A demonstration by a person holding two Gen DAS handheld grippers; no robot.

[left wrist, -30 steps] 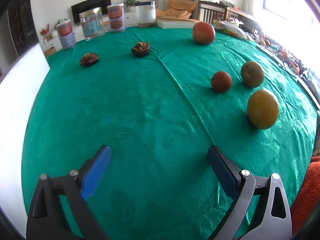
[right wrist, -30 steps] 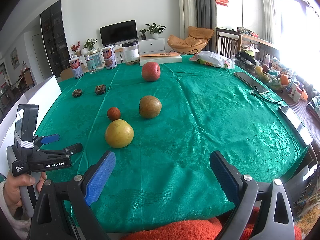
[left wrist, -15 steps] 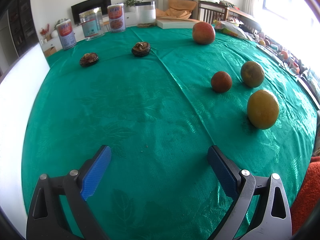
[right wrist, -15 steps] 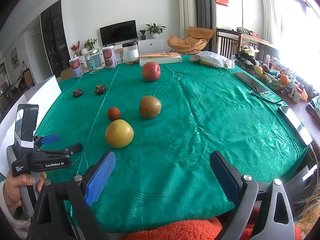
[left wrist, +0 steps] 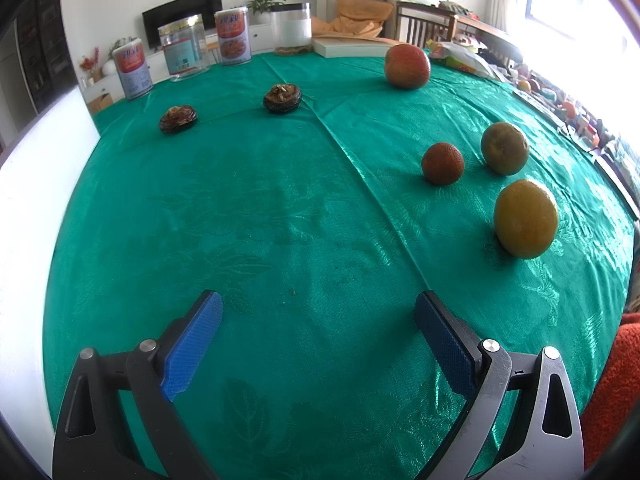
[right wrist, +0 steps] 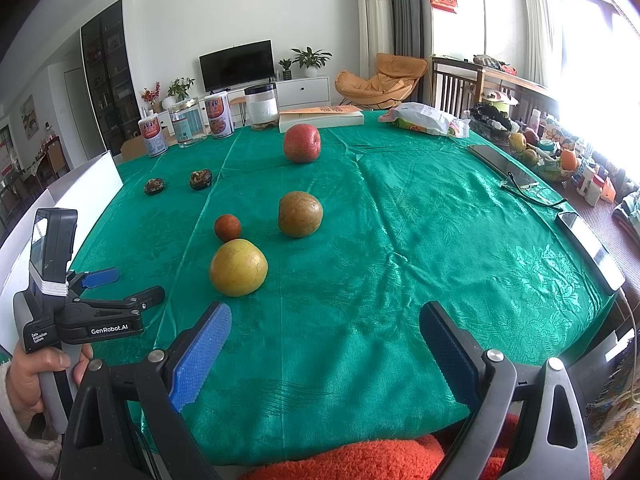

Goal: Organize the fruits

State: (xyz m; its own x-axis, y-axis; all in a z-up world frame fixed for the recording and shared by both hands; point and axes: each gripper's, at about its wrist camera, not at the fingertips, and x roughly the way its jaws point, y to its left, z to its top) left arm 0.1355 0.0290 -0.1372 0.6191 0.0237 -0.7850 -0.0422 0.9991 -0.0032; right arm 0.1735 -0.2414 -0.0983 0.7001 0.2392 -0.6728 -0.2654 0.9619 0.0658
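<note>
Several fruits lie on a green tablecloth. A yellow fruit is nearest. Behind it are a small red-orange fruit and a brownish-green fruit. A red apple sits farther back. Two dark flat fruits lie at the left, also in the left wrist view. My left gripper is open and empty over bare cloth; it also shows in the right wrist view. My right gripper is open and empty at the near table edge.
Several cans and jars stand at the far edge with a white book and a snack bag. A phone and glasses lie at the right. A white board stands at the left.
</note>
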